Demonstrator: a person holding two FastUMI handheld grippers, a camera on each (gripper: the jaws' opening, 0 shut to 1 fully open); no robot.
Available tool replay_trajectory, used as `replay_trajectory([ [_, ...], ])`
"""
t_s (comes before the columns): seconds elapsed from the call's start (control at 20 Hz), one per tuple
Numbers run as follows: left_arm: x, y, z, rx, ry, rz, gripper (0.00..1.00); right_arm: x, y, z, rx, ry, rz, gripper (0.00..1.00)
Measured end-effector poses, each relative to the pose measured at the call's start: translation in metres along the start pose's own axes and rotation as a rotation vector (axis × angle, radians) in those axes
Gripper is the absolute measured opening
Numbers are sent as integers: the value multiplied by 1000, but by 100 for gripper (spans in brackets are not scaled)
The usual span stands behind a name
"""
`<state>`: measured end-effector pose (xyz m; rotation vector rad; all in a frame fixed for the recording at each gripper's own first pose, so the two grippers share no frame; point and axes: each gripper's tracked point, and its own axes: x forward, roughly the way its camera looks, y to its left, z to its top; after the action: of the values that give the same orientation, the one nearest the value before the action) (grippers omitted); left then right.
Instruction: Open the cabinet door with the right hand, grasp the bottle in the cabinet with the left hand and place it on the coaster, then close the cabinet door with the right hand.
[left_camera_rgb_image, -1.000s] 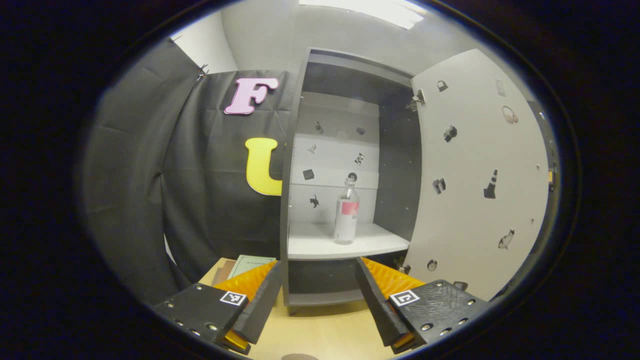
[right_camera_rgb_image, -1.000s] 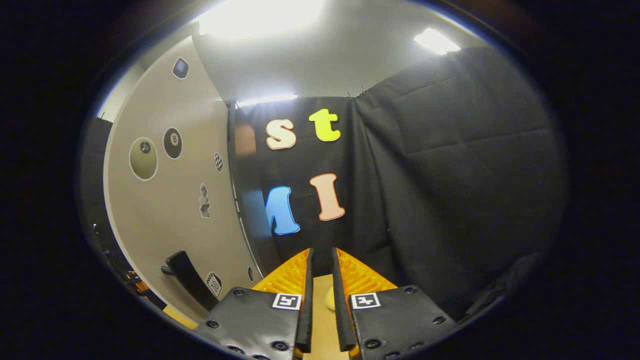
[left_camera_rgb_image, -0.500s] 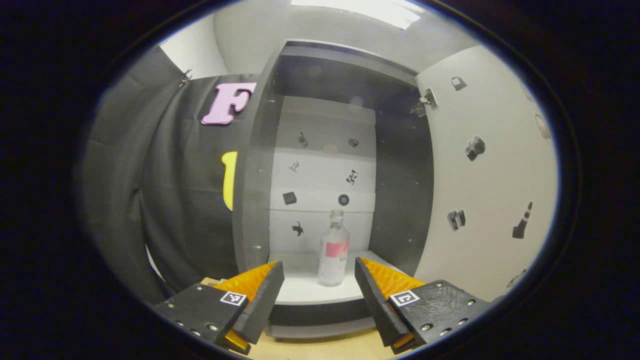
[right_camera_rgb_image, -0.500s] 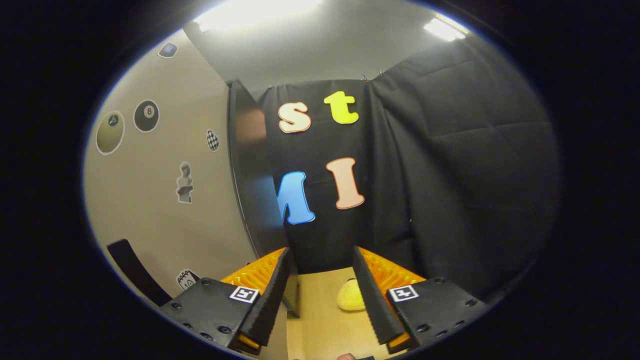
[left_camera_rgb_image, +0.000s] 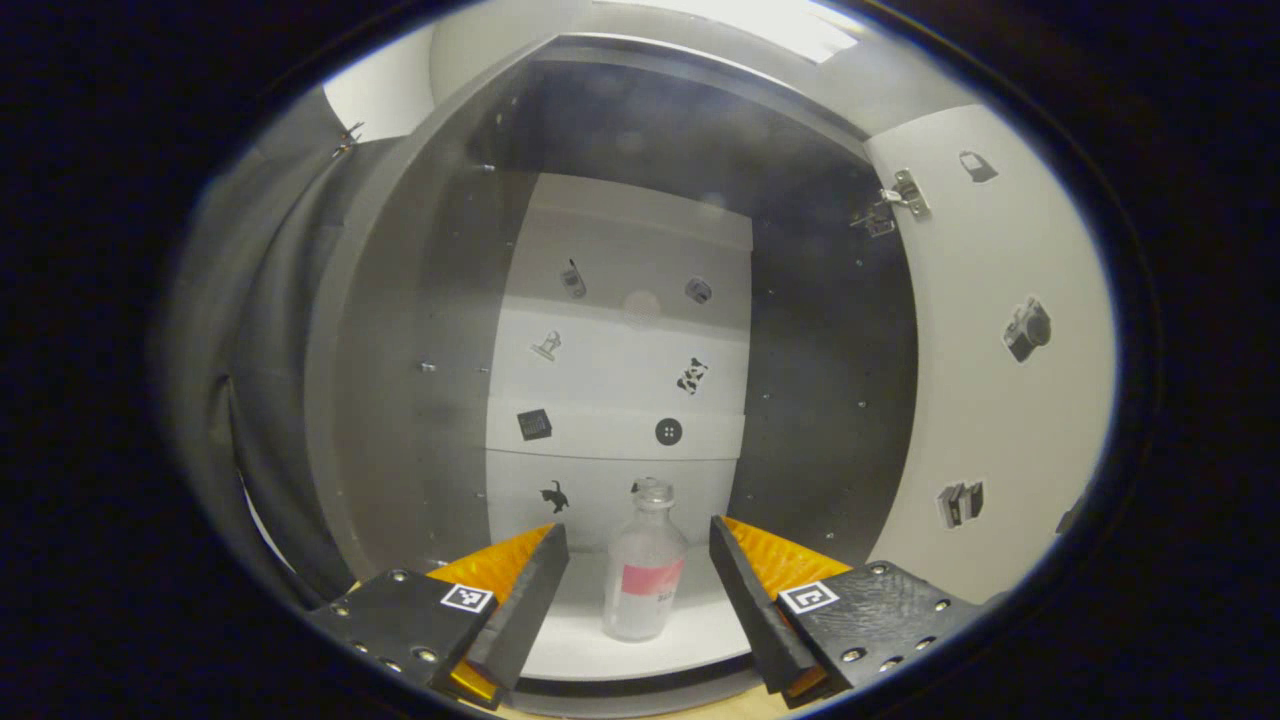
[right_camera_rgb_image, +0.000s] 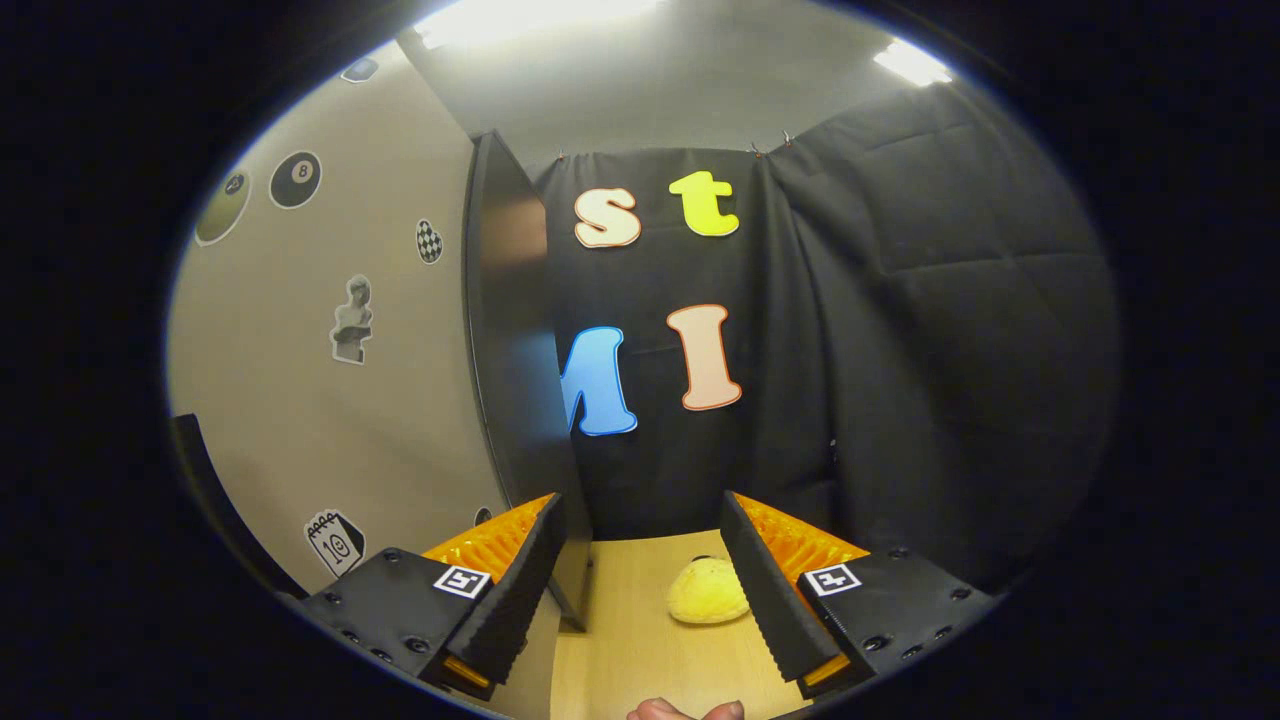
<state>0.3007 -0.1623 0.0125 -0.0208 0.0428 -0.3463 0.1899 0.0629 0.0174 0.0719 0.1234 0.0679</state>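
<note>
Bottle (left_camera_rgb_image: 645, 570) stands upright on cabinet shelf (left_camera_rgb_image: 700, 625), between the left gripper (left_camera_rgb_image: 638, 585) fingers, which are spread wide w/ nothing held. Looks like light, clear plastic, prob. slippery; grip mid-body at the label. Door (left_camera_rgb_image: 1000, 380) open. Right gripper (right_camera_rgb_image: 640, 590) spread wide, empty, over table (right_camera_rgb_image: 620, 640) near a yellow lump (right_camera_rgb_image: 706, 591).

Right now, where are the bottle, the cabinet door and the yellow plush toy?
bottle (left_camera_rgb_image: 643, 585), left gripper view: on its pink label band.
cabinet door (left_camera_rgb_image: 990, 400), left gripper view: bare inner face, swung open.
yellow plush toy (right_camera_rgb_image: 706, 591), right gripper view: middle of its body, on the table.
</note>
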Motion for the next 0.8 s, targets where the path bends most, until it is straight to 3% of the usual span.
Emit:
replay_trajectory([
  [0.35,54,0,-34,24,52,-7,86,5,-20,-11,26,29,-47,98],
  [0.55,77,-5,-54,-16,86,-34,86,11,-22,-9,20,22,-50,98],
  [0.6,83,-3,-61,-14,97,-32,90,12,-22,-9,15,18,-53,98],
  [0.65,87,-2,-65,-8,106,-30,86,13,-23,-8,12,13,-56,98],
  [0.8,96,-1,-74,-18,120,-33,86,20,-24,-11,23,24,-57,98],
])
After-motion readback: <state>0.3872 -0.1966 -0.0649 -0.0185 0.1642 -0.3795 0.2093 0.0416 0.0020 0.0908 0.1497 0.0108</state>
